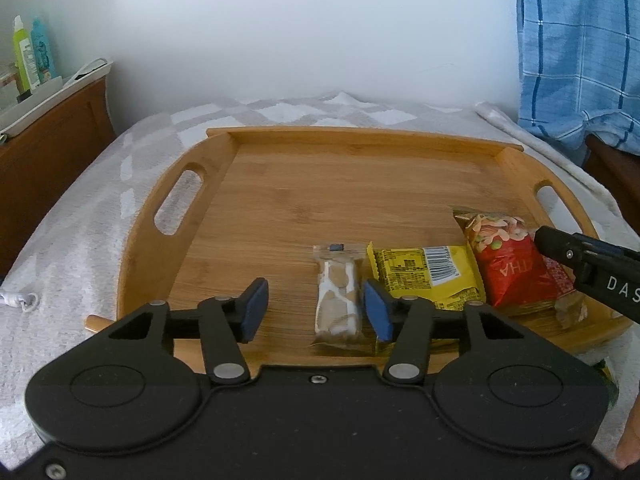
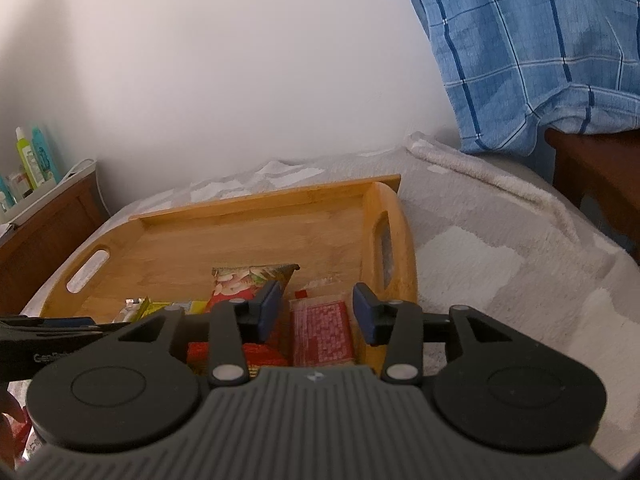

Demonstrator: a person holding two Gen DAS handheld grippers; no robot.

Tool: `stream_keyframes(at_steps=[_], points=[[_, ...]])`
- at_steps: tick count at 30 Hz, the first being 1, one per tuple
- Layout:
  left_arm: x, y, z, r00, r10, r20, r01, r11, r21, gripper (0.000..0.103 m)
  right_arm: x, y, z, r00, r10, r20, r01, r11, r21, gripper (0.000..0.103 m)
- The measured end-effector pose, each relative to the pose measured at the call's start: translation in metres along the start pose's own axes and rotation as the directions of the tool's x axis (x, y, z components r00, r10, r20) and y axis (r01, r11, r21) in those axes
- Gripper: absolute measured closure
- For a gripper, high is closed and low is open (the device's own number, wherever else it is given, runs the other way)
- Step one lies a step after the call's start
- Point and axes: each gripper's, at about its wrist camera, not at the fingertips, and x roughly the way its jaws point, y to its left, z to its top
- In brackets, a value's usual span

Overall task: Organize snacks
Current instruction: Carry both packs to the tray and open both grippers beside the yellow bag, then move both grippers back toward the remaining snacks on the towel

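Wooden tray (image 1: 280,200) sat on a grey-white checked blanket (image 1: 80,240), w/ four snack packs lined up along its near edge.

Left gripper (image 1: 316,308) hung over the tray's near edge, jaws spread, pads touching nothing. Clear-wrapped nougat bar (image 1: 337,296) lay flat on the tray btwn the two fingers, close to the right pad, well apart from the left one. Just right of it lay the yellow packet (image 1: 424,276), barcode side up, partly behind the right finger. Further right, the red nut bag (image 1: 508,260) overlapped the yellow packet's edge; right gripper's black finger reached in over that bag from the right side.

Right gripper (image 2: 314,312) also stood w/ jaws apart, gripping nothing. Red printed sachet (image 2: 322,334) lay flat on the tray right btwn its fingers, nearer the right pad, next to the tray's right handle wall (image 2: 384,256). Red nut bag (image 2: 248,280) lay beyond and left of the left finger, partly hidden by it. Yellow packet (image 2: 176,307) and nougat bar showed only as slivers further left.

Blue checked cloth (image 2: 540,52) hung at upper right.
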Motion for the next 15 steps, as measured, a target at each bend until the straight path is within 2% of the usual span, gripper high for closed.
stream_keyframes(at_steps=[4,9,14,15], points=[[-0.008,0.004,-0.001,1.0,-0.005,0.011,0.005,1.0,-0.008,0.045,-0.003,0.0,0.001,1.0,-0.003,0.011,0.003,1.0,-0.009,0.036],[-0.028,0.005,-0.005,0.999,-0.033,0.04,0.033,0.999,0.018,0.024,-0.013,-0.003,0.002,0.999,0.003,0.036,-0.002,1.0,-0.011,0.027],[-0.049,0.003,-0.013,0.997,-0.051,0.06,0.048,0.997,0.056,0.02,-0.027,-0.007,0.001,0.998,0.016,0.064,-0.016,1.0,-0.01,0.016],[-0.053,0.003,-0.015,0.997,-0.055,0.061,0.051,0.997,0.06,0.016,-0.03,-0.008,0.0,0.997,0.017,0.069,-0.017,1.0,-0.009,0.015]])
